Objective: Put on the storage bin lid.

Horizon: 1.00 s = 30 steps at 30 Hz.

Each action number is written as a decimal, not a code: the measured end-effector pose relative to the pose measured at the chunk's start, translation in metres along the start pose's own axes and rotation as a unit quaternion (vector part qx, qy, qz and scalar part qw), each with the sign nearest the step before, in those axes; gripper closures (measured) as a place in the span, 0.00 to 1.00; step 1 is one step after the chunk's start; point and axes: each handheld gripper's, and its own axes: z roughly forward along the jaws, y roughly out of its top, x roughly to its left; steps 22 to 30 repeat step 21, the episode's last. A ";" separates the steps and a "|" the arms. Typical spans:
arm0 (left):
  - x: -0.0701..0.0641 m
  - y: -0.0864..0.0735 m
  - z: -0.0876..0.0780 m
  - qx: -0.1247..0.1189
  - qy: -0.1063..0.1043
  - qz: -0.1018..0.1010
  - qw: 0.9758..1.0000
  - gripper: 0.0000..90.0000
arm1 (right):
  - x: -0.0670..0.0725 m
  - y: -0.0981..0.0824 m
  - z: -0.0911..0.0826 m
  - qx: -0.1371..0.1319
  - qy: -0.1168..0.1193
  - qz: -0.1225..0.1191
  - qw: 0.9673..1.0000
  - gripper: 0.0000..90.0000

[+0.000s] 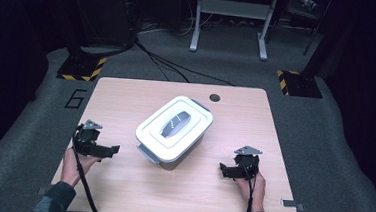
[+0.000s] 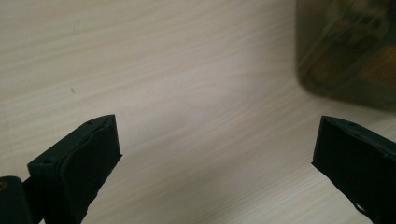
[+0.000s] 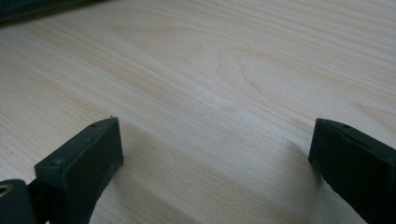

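Reference landmark: the lidded box [image 1: 174, 130], a white-topped container with a grey handle [image 1: 175, 124] recessed in its lid, set at an angle near the middle of the wooden table [image 1: 120, 191]. Left of the box, and apart from it, I hold my left gripper [image 1: 108, 150] low over the table with its jaws pointing toward the box's near left corner; they stand wide apart and hold nothing. In the left gripper view only bare wood lies between my left pads [image 2: 88, 163], and the translucent wall of the box [image 2: 348, 51] sits ahead and off to one side, blurred. The lid appears fully seated, with a grey latch [image 1: 148, 154] visible at the near end of the box. Right of the box, also apart from it, my right gripper [image 1: 227, 172] rests close to the table surface, jaws equally wide and empty; the right gripper view shows plain wood grain between the right pads [image 3: 84, 163] and a dark strip at the top left corner that I cannot identify with certainty. Hazards from this position, in my judgement: the box lies askew to both grippers, so a straight approach could strike a corner and rotate it rather than seat on a side or latch. Contact from one gripper alone could slide the box across the smooth wood. A grip on the lid rim instead of the latch could lift the whole box, or slip off.
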 end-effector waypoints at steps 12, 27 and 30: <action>0.011 -0.054 0.037 0.020 0.032 -0.001 0.999 0.00 | 0.001 0.000 0.000 -0.001 -0.002 0.007 1.000 0.03; 0.013 -0.066 0.038 -0.034 0.030 0.008 0.999 0.00 | 0.002 0.000 0.000 -0.003 -0.001 0.009 1.000 0.03; 0.013 -0.066 0.038 -0.034 0.030 0.008 0.999 0.00 | 0.002 0.000 0.000 -0.003 -0.001 0.009 1.000 0.03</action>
